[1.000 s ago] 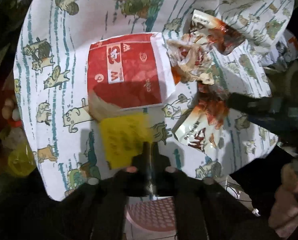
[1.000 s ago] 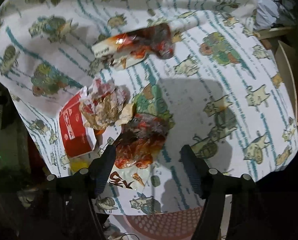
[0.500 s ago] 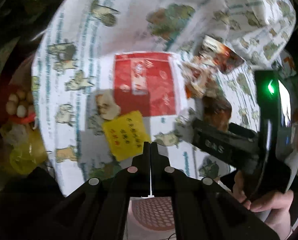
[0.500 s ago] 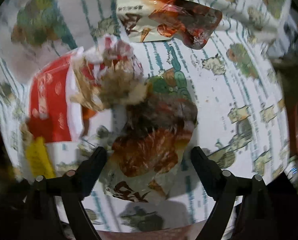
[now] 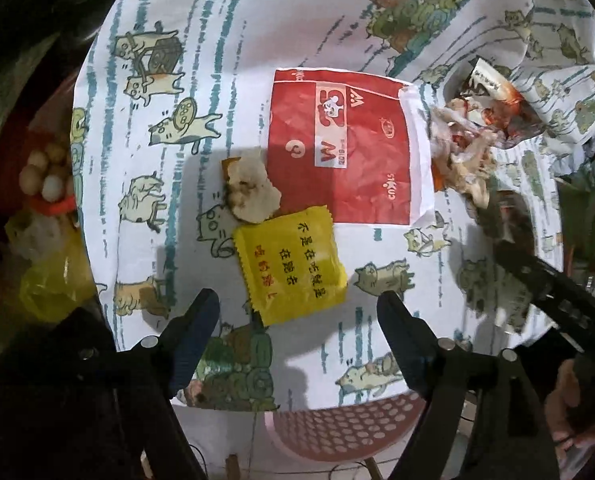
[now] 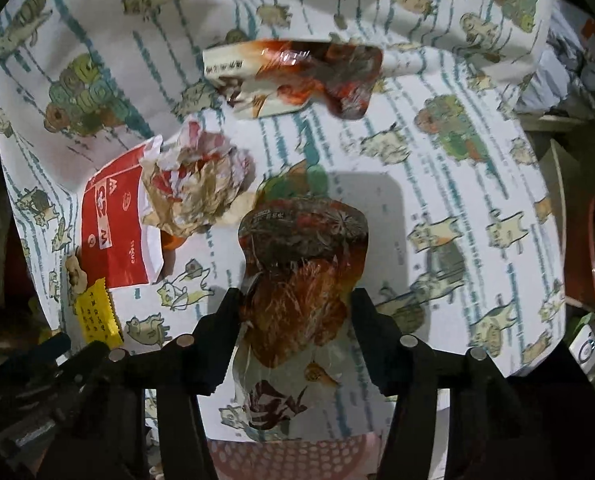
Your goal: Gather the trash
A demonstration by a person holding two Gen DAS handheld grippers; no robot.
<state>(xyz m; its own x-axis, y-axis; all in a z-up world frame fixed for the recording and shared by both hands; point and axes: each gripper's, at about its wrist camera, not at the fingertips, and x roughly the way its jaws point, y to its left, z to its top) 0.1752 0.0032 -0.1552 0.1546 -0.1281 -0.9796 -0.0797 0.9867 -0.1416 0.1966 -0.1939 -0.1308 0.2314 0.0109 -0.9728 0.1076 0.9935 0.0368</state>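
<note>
The right gripper (image 6: pixel 295 300) has its jaws set on either side of the crinkled orange-brown plastic snack wrapper (image 6: pixel 301 264) at lower centre, apparently about to pinch it; closing and lifting comes next. The left gripper (image 5: pixel 297 316) hangs spread wide below the yellow sachet (image 5: pixel 291 266) printed with Chinese characters. Above it lies the red paper bag (image 5: pixel 339 154), marked "2018" and a "W"-like logo.
</note>
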